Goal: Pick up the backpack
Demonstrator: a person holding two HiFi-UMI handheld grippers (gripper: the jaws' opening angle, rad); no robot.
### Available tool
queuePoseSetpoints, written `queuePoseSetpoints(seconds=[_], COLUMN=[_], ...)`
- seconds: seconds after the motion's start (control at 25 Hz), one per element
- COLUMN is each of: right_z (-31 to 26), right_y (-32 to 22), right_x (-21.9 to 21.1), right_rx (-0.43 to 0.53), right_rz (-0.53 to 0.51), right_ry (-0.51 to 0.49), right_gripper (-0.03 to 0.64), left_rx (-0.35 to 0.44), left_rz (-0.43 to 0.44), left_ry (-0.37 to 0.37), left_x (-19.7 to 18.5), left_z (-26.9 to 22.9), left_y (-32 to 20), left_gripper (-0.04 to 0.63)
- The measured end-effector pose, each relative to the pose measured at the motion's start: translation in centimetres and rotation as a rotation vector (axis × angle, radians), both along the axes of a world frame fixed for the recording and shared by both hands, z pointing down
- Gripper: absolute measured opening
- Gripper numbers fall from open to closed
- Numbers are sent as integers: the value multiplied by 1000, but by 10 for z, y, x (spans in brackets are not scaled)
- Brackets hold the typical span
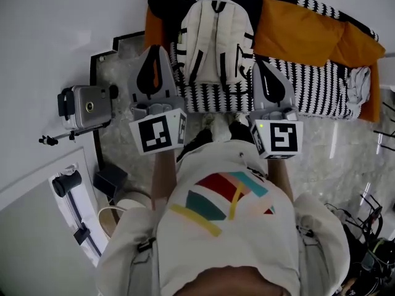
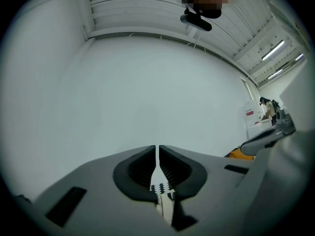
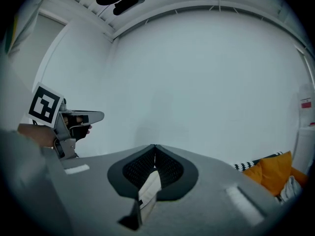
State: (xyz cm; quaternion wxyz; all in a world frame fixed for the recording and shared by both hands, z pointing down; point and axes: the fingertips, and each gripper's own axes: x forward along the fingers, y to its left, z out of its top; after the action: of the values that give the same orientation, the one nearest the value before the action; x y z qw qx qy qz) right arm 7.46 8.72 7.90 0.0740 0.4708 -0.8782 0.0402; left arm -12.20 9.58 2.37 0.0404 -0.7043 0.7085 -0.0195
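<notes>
A cream backpack (image 1: 213, 42) with black straps lies flat on a black-and-white patterned couch (image 1: 308, 85), its top toward the wall. My left gripper (image 1: 155, 48) hovers over the couch's front edge, just left of the backpack, jaws shut and empty. At the backpack's lower right corner my right gripper (image 1: 258, 62) is likewise shut with nothing held. The left gripper view shows shut jaws (image 2: 157, 149) pointing at a bare white wall. In the right gripper view the jaws (image 3: 154, 147) are closed too, with the left gripper (image 3: 66, 119) beside them.
Orange cushions (image 1: 302, 29) lie on the couch right of the backpack, with a grey cloth (image 1: 360, 82) at its far right end. A camera on a tripod (image 1: 86, 106) stands at the left. Cables and gear (image 1: 364, 227) crowd the lower right floor.
</notes>
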Motion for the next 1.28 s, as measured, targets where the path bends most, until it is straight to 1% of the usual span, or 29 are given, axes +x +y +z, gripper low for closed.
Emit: queuePoseSetpoints(seconds=[0.2,0.32,0.4,0.6,0.72,0.8,0.88,1.04,1.2,1.28], right_z=[-4,1,3,1,-7,-11,-13,-18,-23,-22], right_y=[-17,-22,-26,-46,-48,-50,-55,-59,-64,-67], right_x=[21,30,38,52,54,54,52,47,42,37], right_rx=[8,-41,-59,-33,1,17,23,33,34,33], right_rz=[-17,-65,-71,-8,31,52,68,101,112,111], right_ry=[-33,-46,-49,-35,-44,-43,-39,-49,-91,-96], right_gripper=[5,6,6,6,6,6,5,5,6,6], left_rx=[5,4,6,7,31,33,28,27,22,20], left_rz=[-6,-18,-18,39,72,96,110,112,93,78], left_ry=[-41,-44,-39,-35,-5,-3,-6,17,23,22], left_x=[26,37,45,59,62,65,65,56,42,32], left_z=[-4,-9,-11,-4,-10,-11,-11,-8,-7,-5], left_y=[-22,-36,-43,-65,-71,-75,-81,-85,-85,-86], left_gripper=[17,17,17,17,17,17,17,17,17,17])
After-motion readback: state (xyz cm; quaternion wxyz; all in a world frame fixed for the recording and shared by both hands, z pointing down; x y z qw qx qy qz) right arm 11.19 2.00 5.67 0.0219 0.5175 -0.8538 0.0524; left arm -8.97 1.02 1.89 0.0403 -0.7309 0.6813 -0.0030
